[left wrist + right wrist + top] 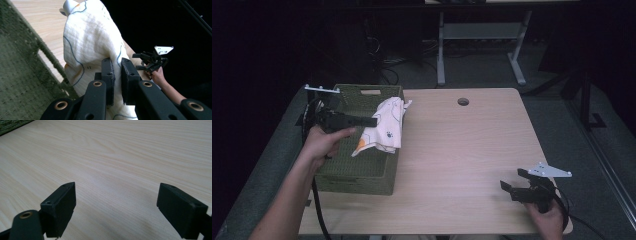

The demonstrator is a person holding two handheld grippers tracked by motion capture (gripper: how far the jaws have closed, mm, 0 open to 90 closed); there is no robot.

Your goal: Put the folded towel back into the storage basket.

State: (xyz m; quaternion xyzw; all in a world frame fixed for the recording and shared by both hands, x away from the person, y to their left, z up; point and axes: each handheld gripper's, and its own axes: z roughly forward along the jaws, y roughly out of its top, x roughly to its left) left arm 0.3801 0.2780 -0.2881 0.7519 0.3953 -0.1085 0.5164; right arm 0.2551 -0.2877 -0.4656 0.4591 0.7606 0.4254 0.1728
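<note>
high view: a pale wooden table (472, 145) seen from above, dark room around it. at the table's left end sits a green woven basket (362, 170), rectangular, with a handle slot in its far wall. the person's left forearm comes up from the bottom left, and the left hand (319, 142) holds the left gripper (373, 121) level over the basket, pointing to the right. a white cloth (384, 127) with thin blue outlines, orange patches and a small paw print hangs from the gripper's tip, above the basket's right half, its right edge draping over the basket's right rim. at the lower right, near the table's front edge, the right hand (547, 212) holds the right gripper (514, 180) low over bare wood, pointing left, well apart from the basket and cloth. a grey three-cornered plate sits on top of it. a round cable hole (463, 101) lies near the table's far edge.

left gripper view: the left gripper's (117, 80) two black jaws are pressed close together, pinching a fold of the white cloth (87, 45), which billows up and away from them. the basket's green weave (20, 75) lies to the left, table wood beyond it. farther off at the right, the other hand and its gripper show against the dark.

right gripper view: the right gripper's (116, 202) black jaws stand wide apart with nothing between them, just above the bare table top (120, 152). a sliver of green basket (12, 126) shows in the top left corner.
</note>
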